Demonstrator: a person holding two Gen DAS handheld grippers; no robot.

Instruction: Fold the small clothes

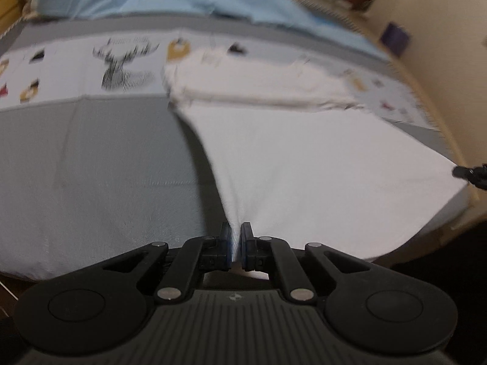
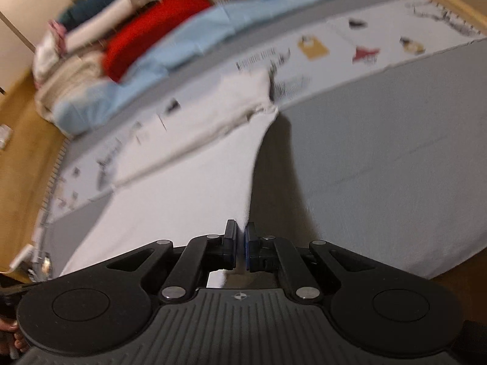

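A white garment [image 1: 289, 158] is stretched over the grey mat [image 1: 106, 167], its far part folded over in a cream band [image 1: 243, 82]. My left gripper [image 1: 236, 240] is shut on the garment's near left corner and holds it lifted. My right gripper [image 2: 242, 243] is shut on the garment's [image 2: 182, 182] near right corner, also lifted, with a dark shadow under the raised edge. The right gripper's tip shows at the right edge of the left wrist view [image 1: 468, 172].
The grey mat [image 2: 380, 167] has a white printed strip [image 1: 91, 70] with a deer and small pictures. Behind lie a light blue cloth [image 1: 182, 3], a red garment [image 2: 152, 33] and a pile of other clothes [image 2: 76, 45]. A wooden floor [image 2: 24, 152] surrounds the mat.
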